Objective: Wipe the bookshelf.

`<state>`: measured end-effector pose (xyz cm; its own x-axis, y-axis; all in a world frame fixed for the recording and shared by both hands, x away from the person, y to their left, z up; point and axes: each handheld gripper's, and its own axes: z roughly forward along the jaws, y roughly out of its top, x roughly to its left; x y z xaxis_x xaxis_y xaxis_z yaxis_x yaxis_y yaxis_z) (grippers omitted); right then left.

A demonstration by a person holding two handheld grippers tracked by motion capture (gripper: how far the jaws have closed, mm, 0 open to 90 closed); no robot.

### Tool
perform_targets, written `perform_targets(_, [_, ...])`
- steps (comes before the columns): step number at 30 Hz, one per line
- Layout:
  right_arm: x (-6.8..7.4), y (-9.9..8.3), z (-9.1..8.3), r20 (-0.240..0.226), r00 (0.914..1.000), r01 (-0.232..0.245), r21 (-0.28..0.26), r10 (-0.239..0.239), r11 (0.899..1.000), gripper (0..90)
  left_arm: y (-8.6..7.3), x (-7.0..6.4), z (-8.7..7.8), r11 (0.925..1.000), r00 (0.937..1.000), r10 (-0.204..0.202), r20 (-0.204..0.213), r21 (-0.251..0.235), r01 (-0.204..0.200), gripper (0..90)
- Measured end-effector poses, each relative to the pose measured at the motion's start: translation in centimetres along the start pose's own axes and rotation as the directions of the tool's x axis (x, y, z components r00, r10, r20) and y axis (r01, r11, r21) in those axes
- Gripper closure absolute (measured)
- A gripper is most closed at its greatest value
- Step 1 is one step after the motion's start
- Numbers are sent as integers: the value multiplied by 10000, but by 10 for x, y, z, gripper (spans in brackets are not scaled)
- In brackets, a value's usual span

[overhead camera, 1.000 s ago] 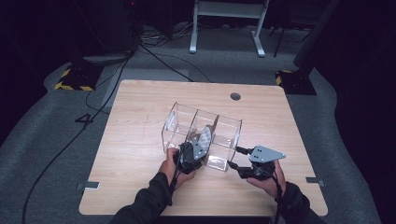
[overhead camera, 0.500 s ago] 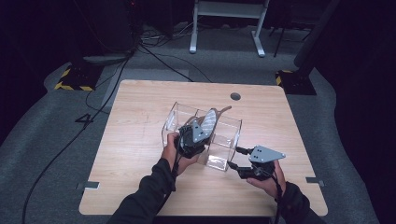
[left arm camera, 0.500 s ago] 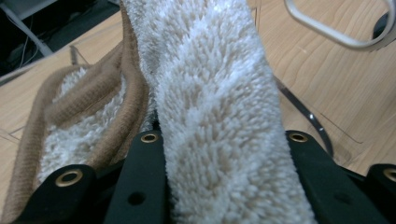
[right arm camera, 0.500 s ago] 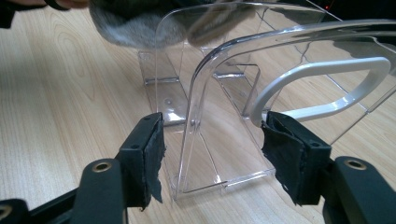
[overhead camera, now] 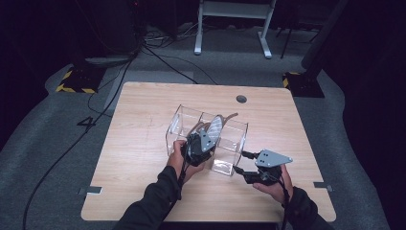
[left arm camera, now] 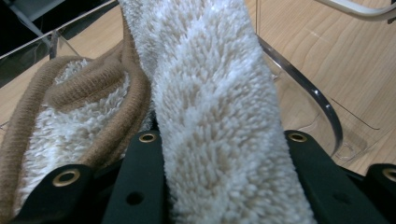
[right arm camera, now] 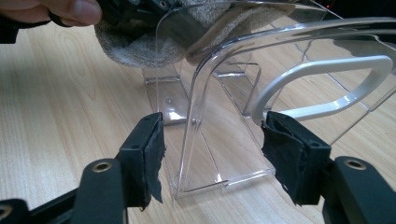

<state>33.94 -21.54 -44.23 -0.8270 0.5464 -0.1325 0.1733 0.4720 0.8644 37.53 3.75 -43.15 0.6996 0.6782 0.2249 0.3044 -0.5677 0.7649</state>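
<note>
A clear acrylic box (overhead camera: 178,125) with several compartments stands mid-table. My left gripper (overhead camera: 203,140) is at its near wall, shut on a fluffy white-and-beige slipper (overhead camera: 216,126) that pokes up and over the middle compartment. Close up, the slipper (left arm camera: 219,93) fills the space between the jaws of the left gripper (left arm camera: 219,144), and a brown-trimmed fluffy piece (left arm camera: 79,107) lies beside it. My right gripper (overhead camera: 242,163) is at the box's near right corner. The right gripper (right arm camera: 212,144) is open, its pads either side of the box wall (right arm camera: 203,93) without touching it.
A white loop-shaped handle (right arm camera: 327,105) lies inside the right compartment. The wooden table (overhead camera: 143,139) has a cable hole (overhead camera: 241,99) at the back. A person's hand (right arm camera: 56,11) holds the left gripper close beyond the box wall. Cables and a stand sit on the floor behind.
My left gripper has risen from the box's front wall and carried the slipper up and over the middle compartment. The right gripper has stayed at the corner.
</note>
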Motion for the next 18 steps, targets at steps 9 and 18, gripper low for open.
perform_targets(9, [0,0,0,20,10000,-26,8,26,10000,388,-12,-11,3,9991,9990,396,-226,128,-393,677])
perform_targets(18, [0,-1,1,19,10000,-21,39,21,10000,386,-23,-17,5,9983,9988,492,-66,310,-490,675])
